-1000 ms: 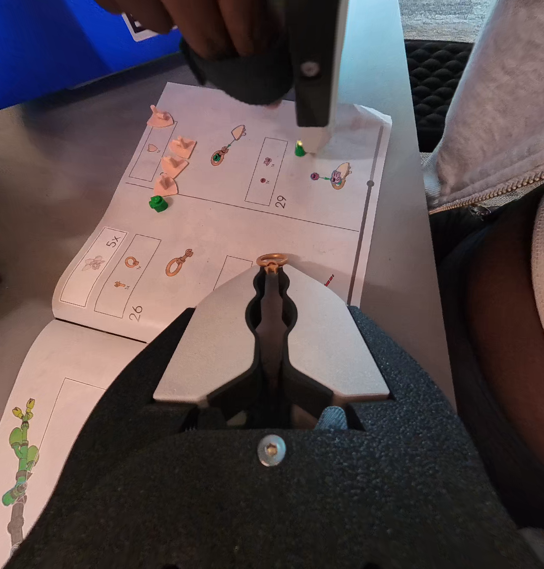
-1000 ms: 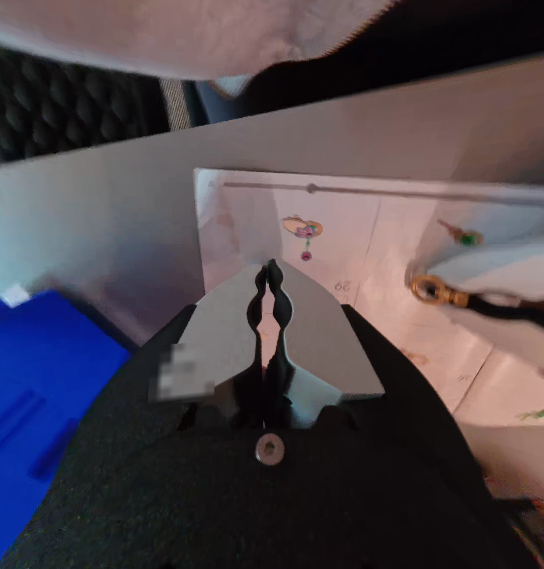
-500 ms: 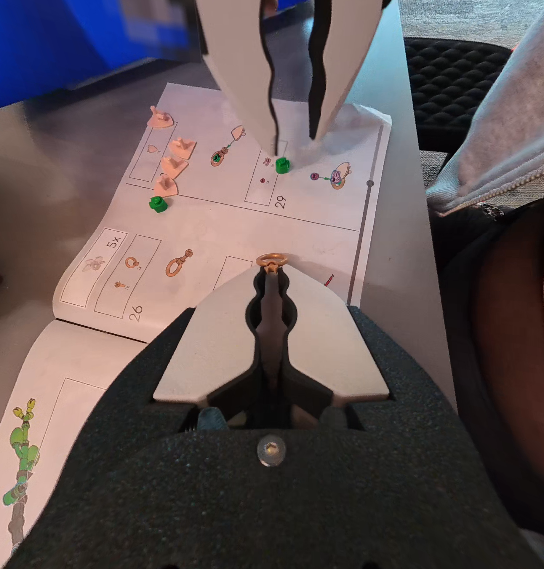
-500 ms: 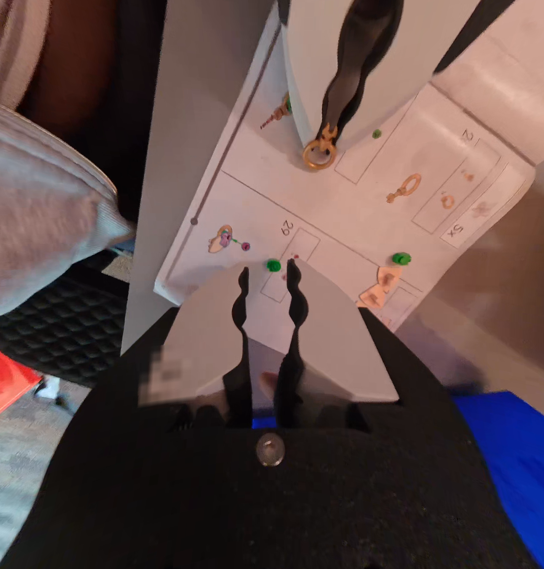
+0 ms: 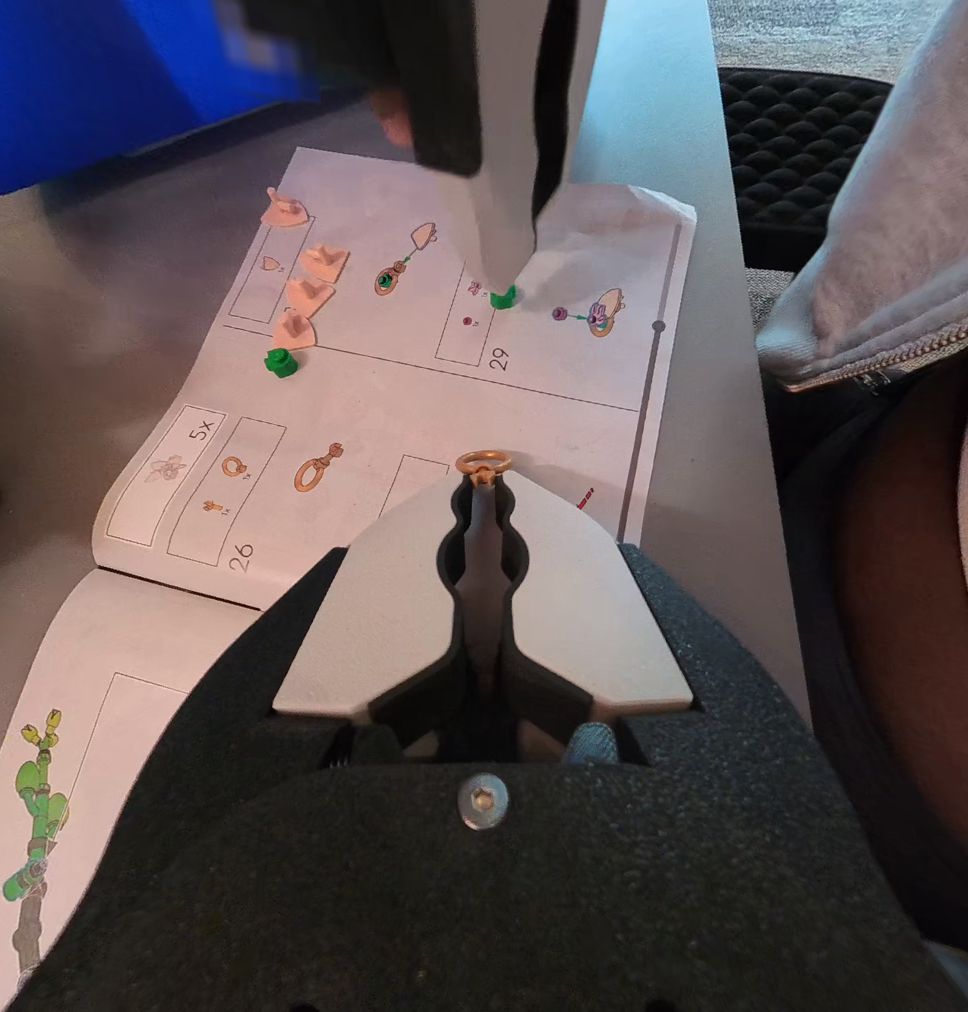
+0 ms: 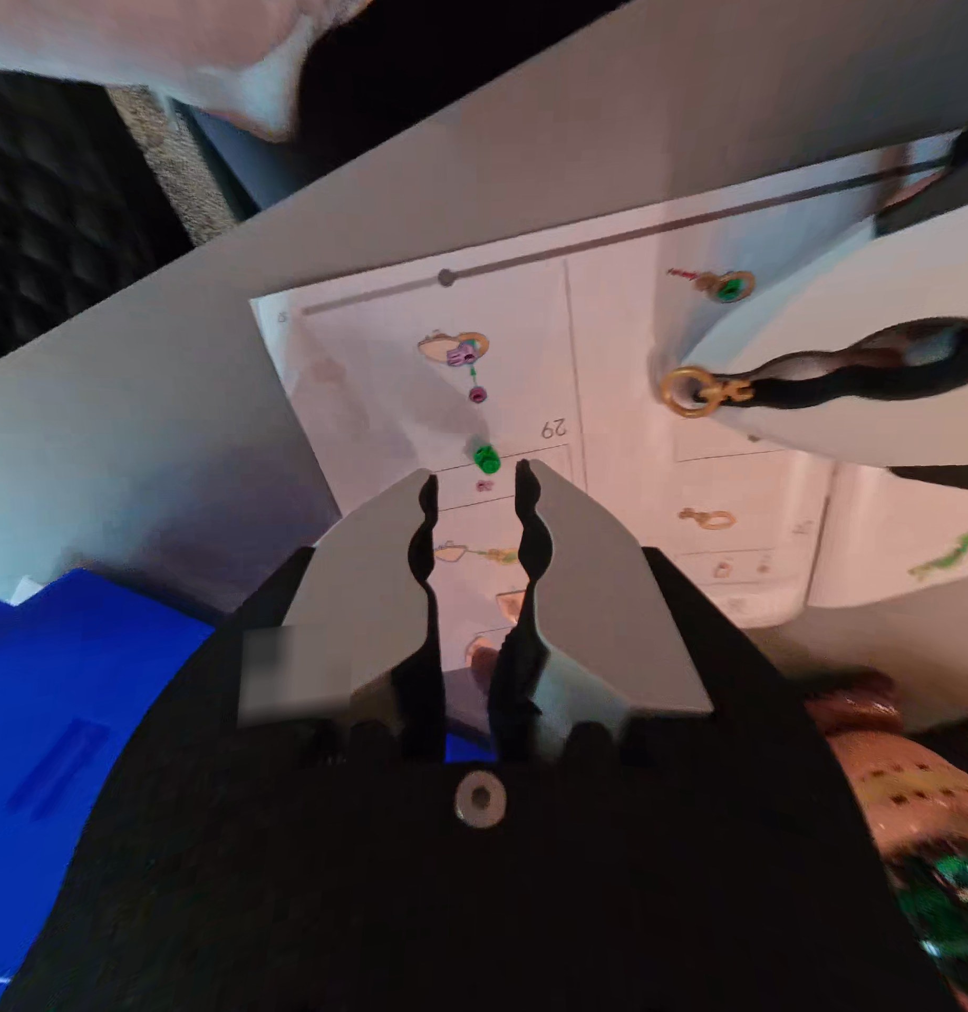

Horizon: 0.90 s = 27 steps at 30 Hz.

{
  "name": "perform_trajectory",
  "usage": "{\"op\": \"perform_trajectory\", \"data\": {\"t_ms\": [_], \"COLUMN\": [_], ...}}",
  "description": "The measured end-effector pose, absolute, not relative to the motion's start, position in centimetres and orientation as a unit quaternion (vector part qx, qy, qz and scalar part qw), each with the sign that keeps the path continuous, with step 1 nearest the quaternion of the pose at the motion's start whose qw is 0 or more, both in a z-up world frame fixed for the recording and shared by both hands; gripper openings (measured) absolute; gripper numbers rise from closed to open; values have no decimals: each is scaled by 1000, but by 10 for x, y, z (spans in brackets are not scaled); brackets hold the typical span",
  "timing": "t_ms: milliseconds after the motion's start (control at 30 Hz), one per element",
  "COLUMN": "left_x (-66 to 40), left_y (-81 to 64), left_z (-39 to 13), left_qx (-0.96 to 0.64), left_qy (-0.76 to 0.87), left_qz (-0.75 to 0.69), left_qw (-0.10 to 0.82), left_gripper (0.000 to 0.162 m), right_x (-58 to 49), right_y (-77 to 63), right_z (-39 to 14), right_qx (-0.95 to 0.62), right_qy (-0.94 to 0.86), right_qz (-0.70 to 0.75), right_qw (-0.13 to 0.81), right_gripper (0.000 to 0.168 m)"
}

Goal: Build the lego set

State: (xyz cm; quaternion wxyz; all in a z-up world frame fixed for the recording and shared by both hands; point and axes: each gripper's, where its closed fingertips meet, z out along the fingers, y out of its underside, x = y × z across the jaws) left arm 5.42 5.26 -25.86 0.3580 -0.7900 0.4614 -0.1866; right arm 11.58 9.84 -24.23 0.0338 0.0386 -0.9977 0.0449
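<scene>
The small green stud (image 6: 486, 459) lies on the open booklet (image 5: 416, 416) just ahead of the right claw (image 6: 475, 475), whose parted tips are empty, while the farther left claw (image 5: 483, 482) pinches a gold ring piece (image 5: 483, 464)

My right gripper (image 6: 473, 473) has swung round; its jaws remain parted, the green stud (image 6: 486, 459) now just beyond my fingertips.
</scene>
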Motion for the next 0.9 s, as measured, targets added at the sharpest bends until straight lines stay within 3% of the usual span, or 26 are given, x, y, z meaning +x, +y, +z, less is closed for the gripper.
{"op": "perform_trajectory", "data": {"t_ms": [533,633,800,900], "left_x": [55,55,55,55], "left_y": [52,51,52,52], "left_z": [-258,-258,-258,-257], "left_qx": [-789,-788,-788,-788], "left_qy": [463,464,464,464], "left_qz": [-183,-181,-180,-180], "left_qw": [361,362,362,363], "left_gripper": [7,7,7,7], "right_x": [119,118,114,110], "right_y": [99,99,96,82], "right_z": [-257,-257,-256,-254], "right_qx": [28,-111,-473,-586], "right_qy": [-997,-990,-876,-799], "right_qz": [77,85,87,134], "right_qw": [-15,-31,-29,-14], "right_gripper": [9,7,7,7]}}
